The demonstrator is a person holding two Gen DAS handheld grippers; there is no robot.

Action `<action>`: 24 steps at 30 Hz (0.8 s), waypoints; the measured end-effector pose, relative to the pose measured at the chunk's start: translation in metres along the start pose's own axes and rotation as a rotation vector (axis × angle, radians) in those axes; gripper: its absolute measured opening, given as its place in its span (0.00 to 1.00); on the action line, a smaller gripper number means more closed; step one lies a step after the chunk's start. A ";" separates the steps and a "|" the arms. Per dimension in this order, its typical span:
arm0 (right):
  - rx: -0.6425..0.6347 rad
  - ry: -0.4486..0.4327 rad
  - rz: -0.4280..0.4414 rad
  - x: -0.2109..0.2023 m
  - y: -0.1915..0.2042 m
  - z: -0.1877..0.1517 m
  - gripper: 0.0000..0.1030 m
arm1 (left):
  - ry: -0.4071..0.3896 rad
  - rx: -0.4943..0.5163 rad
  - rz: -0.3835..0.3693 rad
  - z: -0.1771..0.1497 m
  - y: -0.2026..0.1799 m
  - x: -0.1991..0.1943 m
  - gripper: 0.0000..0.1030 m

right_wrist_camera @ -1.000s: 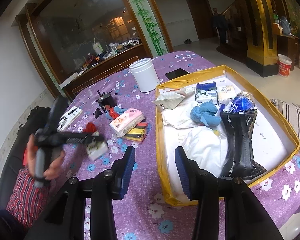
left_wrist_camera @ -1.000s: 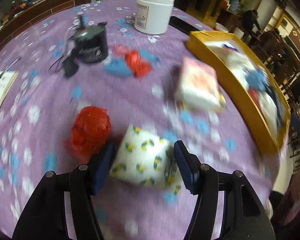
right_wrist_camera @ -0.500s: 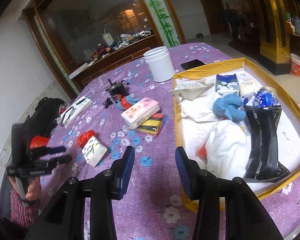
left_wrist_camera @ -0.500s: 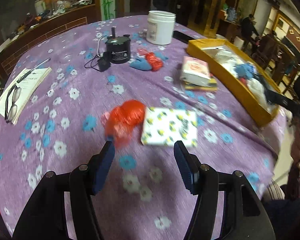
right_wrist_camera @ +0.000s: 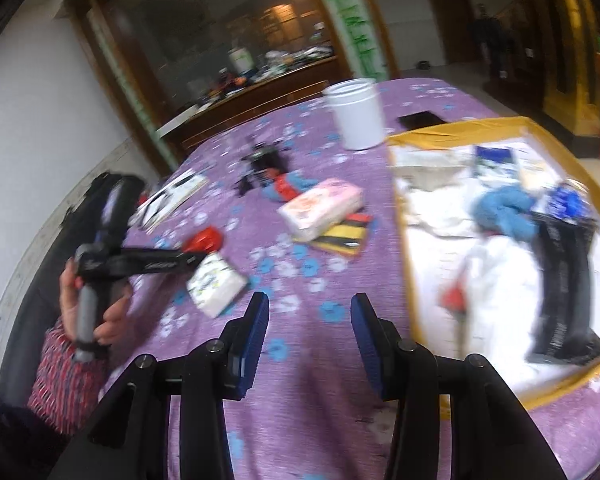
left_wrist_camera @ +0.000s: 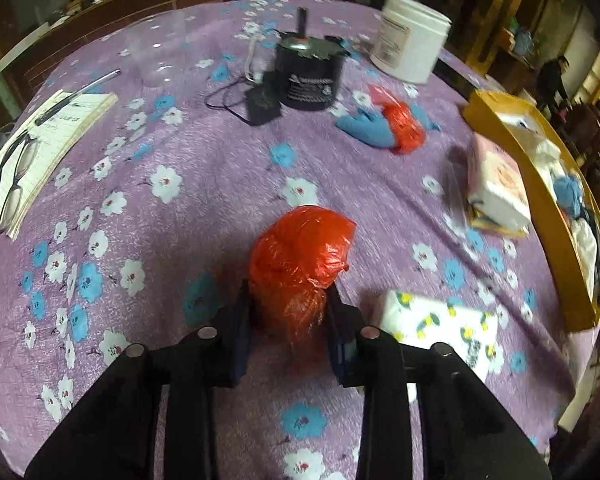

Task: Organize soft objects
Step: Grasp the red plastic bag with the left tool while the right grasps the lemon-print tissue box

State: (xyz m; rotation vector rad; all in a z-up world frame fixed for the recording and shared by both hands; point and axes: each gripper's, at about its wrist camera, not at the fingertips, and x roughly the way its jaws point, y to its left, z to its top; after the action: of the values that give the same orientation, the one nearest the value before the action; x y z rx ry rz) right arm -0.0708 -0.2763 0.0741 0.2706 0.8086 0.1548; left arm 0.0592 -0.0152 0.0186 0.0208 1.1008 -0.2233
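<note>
left hand-held gripper (left_wrist_camera: 290, 312): jaws just closing, pinching red bag (left_wrist_camera: 300, 264) for lifting
right hand-held gripper (right_wrist_camera: 310, 326): part open, empty, above surface (right_wrist_camera: 300, 380)
tray (right_wrist_camera: 410, 280): likely destination

Both fisheye views are dimly lit and bent at the edges; strong motion blur is seen at right.

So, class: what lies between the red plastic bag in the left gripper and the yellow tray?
In the left wrist view, between red plastic bag and yellow tray: flowered tissue pack, otherwise tablecloth.
</note>
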 end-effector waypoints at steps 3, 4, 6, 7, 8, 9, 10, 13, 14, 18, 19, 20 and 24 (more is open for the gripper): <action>-0.083 0.056 0.059 0.016 0.025 0.006 0.53 | -0.031 -0.039 -0.017 0.000 0.012 -0.005 0.25; -0.128 0.084 0.086 0.024 0.037 0.009 0.60 | -0.037 -0.049 -0.027 0.000 0.015 -0.008 0.25; -0.222 0.113 0.112 0.038 0.061 0.013 0.62 | -0.049 -0.070 -0.043 -0.001 0.022 -0.012 0.25; -0.270 0.135 0.129 0.047 0.072 0.016 0.65 | -0.050 -0.070 -0.048 0.000 0.022 -0.011 0.25; -0.302 0.153 0.140 0.053 0.080 0.017 0.66 | -0.052 -0.068 -0.044 0.001 0.022 -0.010 0.25; -0.342 0.170 0.149 0.062 0.090 0.020 0.66 | -0.058 -0.062 -0.032 0.001 0.021 -0.010 0.25; -0.382 0.185 0.155 0.072 0.099 0.023 0.66 | -0.068 -0.053 -0.018 0.001 0.020 -0.012 0.25; -0.470 0.232 0.150 0.097 0.116 0.028 0.66 | -0.082 -0.053 -0.026 0.001 0.020 -0.015 0.25; -0.498 0.253 0.147 0.106 0.120 0.028 0.66 | -0.082 -0.058 -0.032 0.002 0.021 -0.015 0.25; -0.618 0.306 0.076 0.135 0.128 0.023 0.66 | -0.079 -0.065 -0.041 0.003 0.022 -0.015 0.25; -0.631 0.326 0.064 0.142 0.128 0.021 0.66 | -0.080 -0.064 -0.042 0.003 0.022 -0.015 0.25; -0.641 0.336 0.043 0.149 0.127 0.020 0.66 | -0.083 -0.062 -0.040 0.003 0.022 -0.016 0.25; -0.653 0.379 0.012 0.165 0.125 0.015 0.56 | -0.088 -0.062 -0.034 0.003 0.021 -0.016 0.25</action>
State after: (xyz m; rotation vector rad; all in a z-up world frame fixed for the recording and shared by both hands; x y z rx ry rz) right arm 0.0488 -0.1200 0.0070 -0.3824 1.0829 0.4792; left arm 0.0591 0.0075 0.0322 -0.0620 1.0207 -0.2186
